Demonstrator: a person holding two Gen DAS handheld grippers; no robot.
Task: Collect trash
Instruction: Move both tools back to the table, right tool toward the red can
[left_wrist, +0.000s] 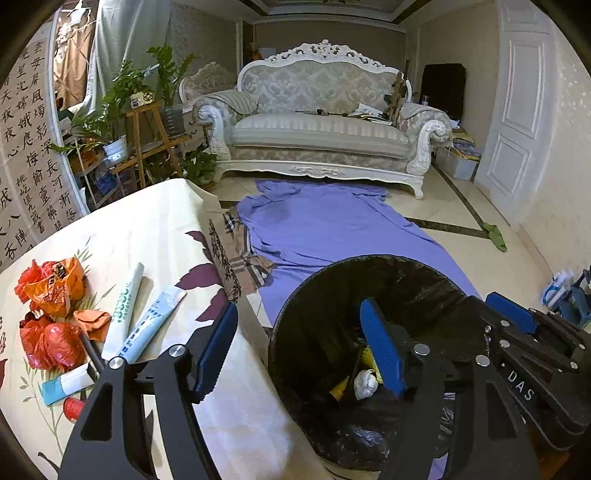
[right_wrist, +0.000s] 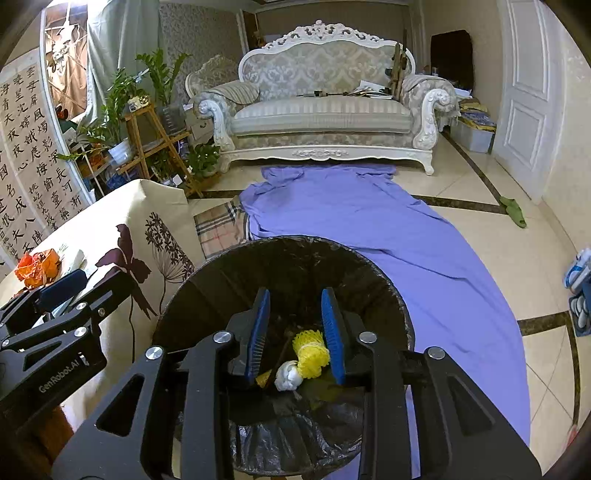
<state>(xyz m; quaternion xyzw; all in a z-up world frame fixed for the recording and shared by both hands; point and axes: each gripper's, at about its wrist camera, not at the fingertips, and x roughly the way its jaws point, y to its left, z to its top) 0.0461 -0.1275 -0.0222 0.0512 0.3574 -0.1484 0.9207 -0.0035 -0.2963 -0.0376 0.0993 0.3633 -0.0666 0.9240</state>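
Observation:
A black bin lined with a black bag (left_wrist: 399, 280) (right_wrist: 280, 254) stands on the floor by the table. Inside lie a yellow foam net (right_wrist: 311, 352), a white crumpled wad (right_wrist: 288, 374) (left_wrist: 365, 384) and a yellow scrap (left_wrist: 339, 388). My right gripper (right_wrist: 296, 334) is open and empty, over the bin's mouth; it also shows in the left wrist view (left_wrist: 511, 314). My left gripper (left_wrist: 301, 350) is open and empty, straddling the table edge and the bin's rim. On the table lie crumpled orange and red bags (left_wrist: 51, 284) (right_wrist: 37, 271), two tubes (left_wrist: 123, 306) (left_wrist: 153, 323) and a small blue-white tube (left_wrist: 68, 384).
The table wears a cream floral cloth (left_wrist: 155, 221) (right_wrist: 122, 221). A purple sheet (left_wrist: 332, 225) (right_wrist: 369, 221) covers the floor up to a white sofa (left_wrist: 325, 122). Plants on stands (left_wrist: 140, 122) are at the left, a white door (left_wrist: 517, 110) at the right, a green cloth (left_wrist: 495, 236) on the tiles.

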